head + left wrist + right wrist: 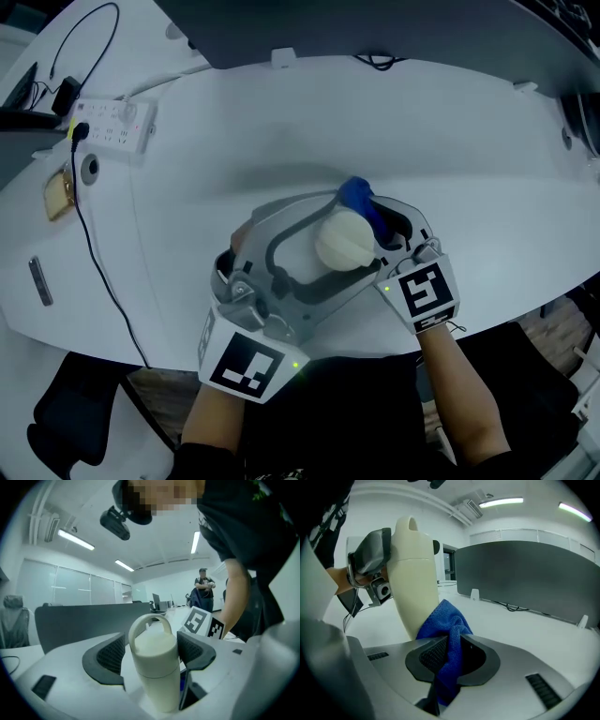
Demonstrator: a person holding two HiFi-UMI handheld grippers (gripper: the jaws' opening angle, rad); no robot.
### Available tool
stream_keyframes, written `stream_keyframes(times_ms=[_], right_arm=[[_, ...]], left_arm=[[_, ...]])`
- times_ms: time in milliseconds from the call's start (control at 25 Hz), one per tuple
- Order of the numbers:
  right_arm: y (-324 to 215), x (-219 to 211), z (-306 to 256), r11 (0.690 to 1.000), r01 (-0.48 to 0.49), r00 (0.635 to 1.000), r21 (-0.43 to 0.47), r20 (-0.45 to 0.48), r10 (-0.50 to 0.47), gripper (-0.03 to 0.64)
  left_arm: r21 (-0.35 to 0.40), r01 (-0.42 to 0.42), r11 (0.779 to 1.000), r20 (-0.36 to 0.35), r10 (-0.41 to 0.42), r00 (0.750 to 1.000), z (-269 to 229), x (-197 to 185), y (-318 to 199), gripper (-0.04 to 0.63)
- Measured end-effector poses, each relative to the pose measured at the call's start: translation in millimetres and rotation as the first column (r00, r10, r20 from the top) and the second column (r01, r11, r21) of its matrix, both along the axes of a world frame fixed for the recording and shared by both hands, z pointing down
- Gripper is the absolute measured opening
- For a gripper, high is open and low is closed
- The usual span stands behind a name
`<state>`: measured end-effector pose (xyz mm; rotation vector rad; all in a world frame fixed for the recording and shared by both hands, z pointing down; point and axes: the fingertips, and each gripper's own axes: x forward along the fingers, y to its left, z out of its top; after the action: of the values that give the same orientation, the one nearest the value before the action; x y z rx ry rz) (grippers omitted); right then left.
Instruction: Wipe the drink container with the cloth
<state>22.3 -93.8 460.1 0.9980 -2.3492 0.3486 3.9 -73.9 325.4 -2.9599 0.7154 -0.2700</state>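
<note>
A cream drink bottle (347,241) (154,667) (415,573) with a loop handle on its lid stands upright between the jaws of my left gripper (328,246) (152,651). Its pads flank the lid closely, with a thin gap showing at the left pad, so the gripper is open. My right gripper (380,225) (450,656) is shut on a blue cloth (359,195) (447,630). The bunched cloth presses against the bottle's lower side. The bottle's base is hidden behind the gripper bodies.
The white table (487,141) carries a power strip (108,124) with a black cable at far left, and a tan object (58,195) near the left edge. A dark partition (375,28) runs along the back. A person (204,590) stands far off.
</note>
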Motion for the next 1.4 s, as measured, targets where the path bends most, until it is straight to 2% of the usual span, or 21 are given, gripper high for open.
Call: stream_keyframes(times_ms=[80, 200, 280, 360, 440, 480, 560, 600, 680, 760, 840, 920, 960, 1000, 1040, 1120, 1160, 1240, 1320, 1400], right_arm=[[-0.1, -0.3, -0.2, 1.000, -0.002, 1.000, 0.007, 0.006, 0.002, 0.046], [0.7, -0.7, -1.2, 0.998, -0.015, 1.000, 0.059, -0.016, 0.016, 0.046], [2.9, -1.3, -0.7, 0.996, -0.030, 0.999, 0.081, -0.027, 0.032, 0.046], [5.8, -1.9, -1.0, 0.996, -0.041, 0.998, 0.085, -0.034, 0.044, 0.046], [6.9, -1.5, -10.0, 0.994, -0.081, 0.997, 0.079, 0.019, 0.080, 0.046], [6.2, 1.2, -21.0, 0.989, -0.126, 0.989, 0.072, 0.086, 0.120, 0.052], [3.7, 14.1, -55.2, 0.974, -0.214, 0.951, 0.073, 0.244, 0.190, 0.057], [2.2, 21.4, -76.3, 0.968, -0.234, 0.929, 0.093, 0.315, 0.194, 0.057], [1.0, 27.7, -119.6, 0.962, -0.229, 0.887, 0.151, 0.439, 0.143, 0.057], [4.6, 19.5, -151.9, 0.969, -0.159, 0.845, 0.189, 0.533, 0.035, 0.057], [8.5, 6.2, -161.6, 0.978, -0.081, 0.806, 0.192, 0.590, -0.049, 0.057], [7.7, 1.2, -147.8, 0.984, -0.063, 0.793, 0.167, 0.607, -0.053, 0.054], [6.4, 1.8, -133.5, 0.987, -0.066, 0.804, 0.145, 0.593, -0.033, 0.052], [5.1, 2.5, -114.5, 0.990, -0.068, 0.831, 0.122, 0.556, -0.012, 0.049], [4.5, 2.6, -90.7, 0.993, -0.064, 0.873, 0.096, 0.488, 0.009, 0.046], [8.6, 1.0, -35.9, 0.999, -0.035, 0.963, 0.023, 0.268, 0.028, 0.044], [11.8, -0.4, -14.5, 1.000, -0.013, 0.988, 0.000, 0.157, 0.013, 0.044], [13.7, -3.5, 1.3, 0.999, 0.023, 0.999, 0.023, 0.035, -0.024, 0.044], [13.1, -4.8, 0.3, 0.998, 0.028, 0.999, 0.054, 0.017, -0.029, 0.044], [14.2, -5.1, -0.3, 0.998, 0.024, 0.999, 0.063, 0.019, -0.025, 0.044]], left_arm=[[0.004, 0.133, 0.991, 0.026, -0.134, 0.991, -0.8, -6.2, -3.1, 0.331], [-0.019, 0.329, 0.944, 0.035, -0.328, 0.944, 2.7, -11.3, -6.8, 0.331], [-0.022, 0.403, 0.915, 0.048, -0.402, 0.914, 5.4, -10.0, -9.1, 0.330], [-0.018, 0.416, 0.909, 0.043, -0.415, 0.909, 4.8, -7.5, -10.0, 0.311], [-0.011, 0.366, 0.931, 0.021, -0.365, 0.931, 2.8, -5.2, -10.0, 0.305], [-0.007, 0.314, 0.950, 0.005, -0.314, 0.950, 1.8, -3.7, -9.3, 0.305], [-0.002, 0.160, 0.987, -0.030, -0.160, 0.987, 0.4, -0.5, -6.1, 0.299], [0.002, 0.073, 0.997, -0.042, -0.073, 0.996, 0.3, 0.1, -3.8, 0.298], [0.003, -0.075, 0.997, -0.057, 0.075, 0.996, 1.1, -0.9, 1.2, 0.296], [-0.002, -0.172, 0.985, -0.068, 0.171, 0.983, 1.8, -1.3, 5.6, 0.296], [-0.009, -0.221, 0.975, -0.080, 0.220, 0.972, 2.1, -0.5, 8.1, 0.295], [-0.019, -0.231, 0.973, -0.097, 0.228, 0.969, 2.2, -0.2, 7.4, 0.293], [-0.025, -0.230, 0.973, -0.104, 0.226, 0.968, 2.3, 0.0, 7.1, 0.293], [-0.029, -0.228, 0.973, -0.109, 0.224, 0.969, 2.5, 0.1, 7.2, 0.291], [-0.033, -0.226, 0.974, -0.112, 0.221, 0.969, 2.8, 0.0, 7.5, 0.291], [-0.038, -0.221, 0.975, -0.116, 0.215, 0.970, 3.0, -0.4, 7.5, 0.291], [-0.038, -0.217, 0.975, -0.117, 0.212, 0.970, 2.9, -0.4, 6.8, 0.291], [-0.037, -0.201, 0.979, -0.111, 0.195, 0.974, 3.6, -0.3, 5.1, 0.291], [-0.032, -0.143, 0.989, -0.062, 0.141, 0.988, 10.0, -1.0, 3.5, 0.293], [-0.004, -0.033, 0.999, 0.025, 0.034, 0.999, 16.7, -5.1, 4.5, 0.298]])
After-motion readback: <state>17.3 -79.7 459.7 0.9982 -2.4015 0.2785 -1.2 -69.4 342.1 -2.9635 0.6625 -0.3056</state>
